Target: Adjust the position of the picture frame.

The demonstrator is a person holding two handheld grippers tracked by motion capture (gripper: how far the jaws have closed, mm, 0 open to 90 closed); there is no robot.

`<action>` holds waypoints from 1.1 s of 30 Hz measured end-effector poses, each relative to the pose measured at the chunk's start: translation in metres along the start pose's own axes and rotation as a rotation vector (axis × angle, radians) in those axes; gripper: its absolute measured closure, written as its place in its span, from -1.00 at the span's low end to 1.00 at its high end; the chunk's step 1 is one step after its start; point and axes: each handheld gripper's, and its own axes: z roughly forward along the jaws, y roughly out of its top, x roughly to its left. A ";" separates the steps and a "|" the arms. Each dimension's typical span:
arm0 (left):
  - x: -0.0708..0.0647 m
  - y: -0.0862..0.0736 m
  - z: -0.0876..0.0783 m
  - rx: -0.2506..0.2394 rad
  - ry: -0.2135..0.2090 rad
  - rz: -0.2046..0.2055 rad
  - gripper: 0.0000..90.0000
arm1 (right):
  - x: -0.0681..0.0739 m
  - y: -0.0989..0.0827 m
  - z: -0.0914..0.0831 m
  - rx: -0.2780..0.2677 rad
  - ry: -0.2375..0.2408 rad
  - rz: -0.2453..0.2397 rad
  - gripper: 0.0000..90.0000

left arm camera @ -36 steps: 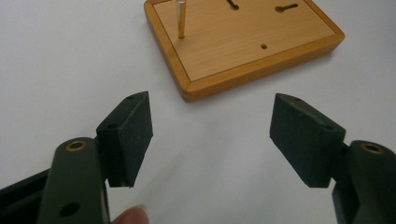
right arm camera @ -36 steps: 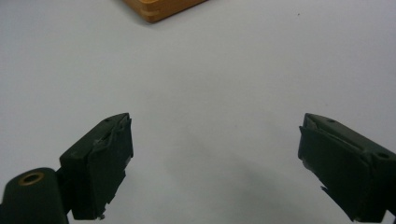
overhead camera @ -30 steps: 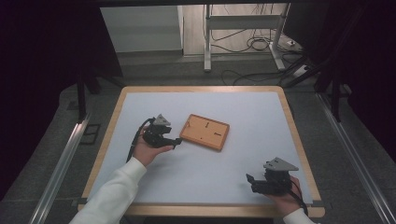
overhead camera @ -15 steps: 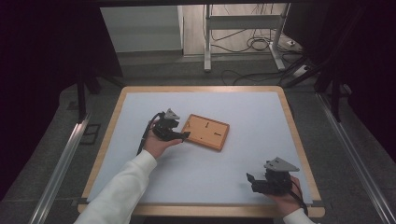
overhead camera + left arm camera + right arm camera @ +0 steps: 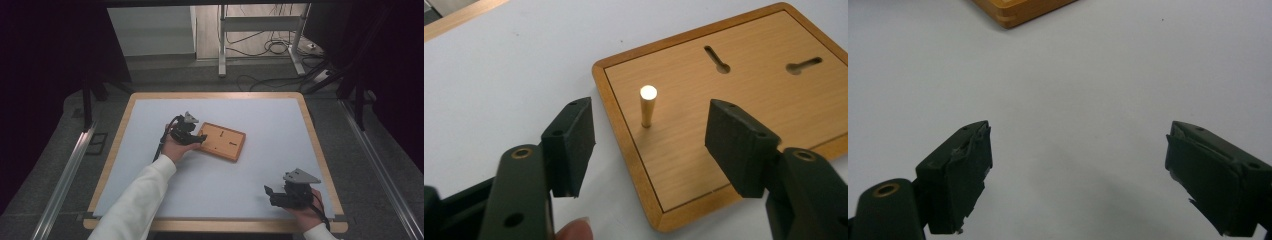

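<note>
A flat wooden board (image 5: 222, 141) with two keyhole slots lies slanted on the white table (image 5: 280, 115). Near its left corner a short brass peg (image 5: 647, 107) stands upright from the board (image 5: 734, 90). My left gripper (image 5: 200, 139) is at that corner. Its jaws (image 5: 654, 135) have just been closing a little but are still wide, one on each side of the peg and touching nothing. My right gripper (image 5: 268, 194) rests near the table's front right edge. It (image 5: 1078, 165) is open over bare white surface, with one board corner (image 5: 1018, 10) far ahead.
The table has a wooden rim (image 5: 215, 95). Beyond its far edge are a metal stand (image 5: 260, 35) and loose cables (image 5: 272, 47) on the floor. Metal rails (image 5: 62, 185) run along both sides.
My left hand has moved right across the table, bringing its gripper up to the board's left corner. The right gripper has stayed where it was.
</note>
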 end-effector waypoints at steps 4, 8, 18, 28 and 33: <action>0.001 0.001 0.005 -0.006 0.000 -0.011 -0.13 | 0.000 0.000 0.000 0.000 0.000 0.000 -0.74; 0.000 0.001 0.011 0.000 0.013 -0.004 0.04 | 0.000 0.000 0.000 0.001 -0.001 -0.003 -0.73; 0.002 0.001 0.022 -0.008 0.002 -0.040 0.40 | 0.000 0.000 0.000 0.001 0.003 -0.010 -0.72; -0.001 0.002 0.026 -0.022 0.012 -0.058 0.85 | 0.000 0.000 0.000 0.006 0.008 -0.013 -0.72; 0.001 0.001 0.026 -0.033 -0.004 -0.078 0.86 | 0.000 0.000 0.001 0.006 0.007 -0.011 -0.72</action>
